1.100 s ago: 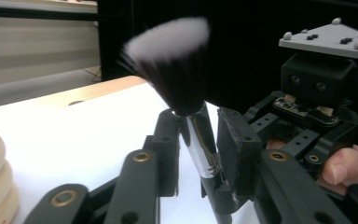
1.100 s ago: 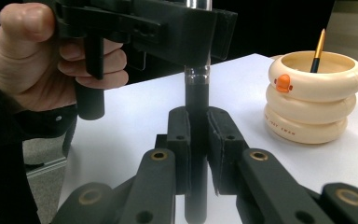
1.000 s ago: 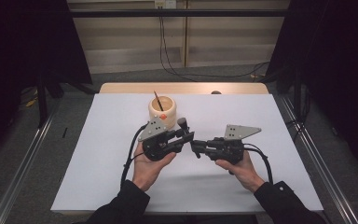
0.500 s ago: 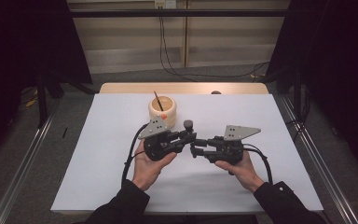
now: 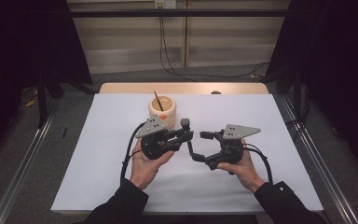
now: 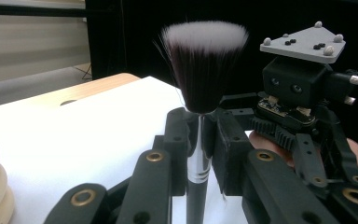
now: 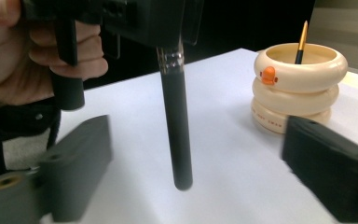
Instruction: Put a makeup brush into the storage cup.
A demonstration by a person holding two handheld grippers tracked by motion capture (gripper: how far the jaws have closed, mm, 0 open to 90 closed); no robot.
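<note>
Brush handover at centre frame

My left gripper (image 5: 185, 135) clamps the light, rigid makeup brush (image 6: 200, 88) at its slick ferrule; right gripper (image 5: 200, 145), fingers spread, should take the matte handle.

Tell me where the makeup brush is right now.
The makeup brush stands upright in the left tongs, mid-table in the high view, just in front of the cream holder, its handle hanging before the open right tongs.

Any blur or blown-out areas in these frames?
Right gripper view: its own jaws are blurred in the foreground, while the brush handle and cream holder look sharper. Left gripper view: white table cover is overexposed, bristles crisp. High view: dark surroundings.
</note>
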